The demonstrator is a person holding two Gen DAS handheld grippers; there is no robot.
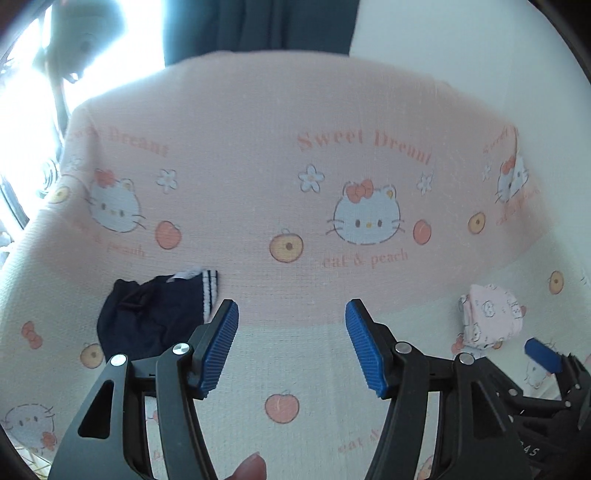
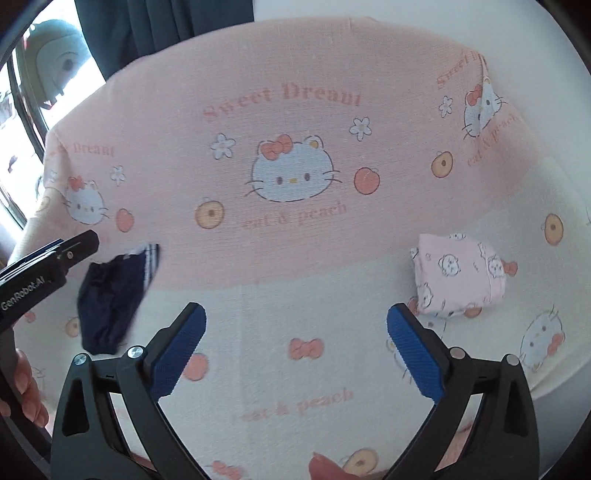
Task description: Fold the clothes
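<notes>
A dark navy garment [image 1: 147, 314] with white-striped trim lies crumpled on the cartoon-cat printed bed cover [image 1: 295, 206], left of my left gripper [image 1: 291, 332]. That gripper stands open above the cover with nothing between its blue pads. A folded pink garment [image 2: 458, 277] with small cat prints lies at the right, beyond my right gripper [image 2: 295, 347], which is open and holds nothing. In the right wrist view the navy garment [image 2: 114, 299] sits at the left, beside the body of the left gripper [image 2: 48, 269]. The pink garment [image 1: 491, 314] also shows at the right of the left wrist view.
The cover has a pink band at the back and a white part [image 2: 295, 387] in front. A dark curtain [image 1: 280, 26] and a bright window [image 1: 22, 92] lie behind the bed. A pale green plush toy [image 2: 59, 59] sits at the back left. A thumb [image 1: 251, 467] shows at the bottom edge.
</notes>
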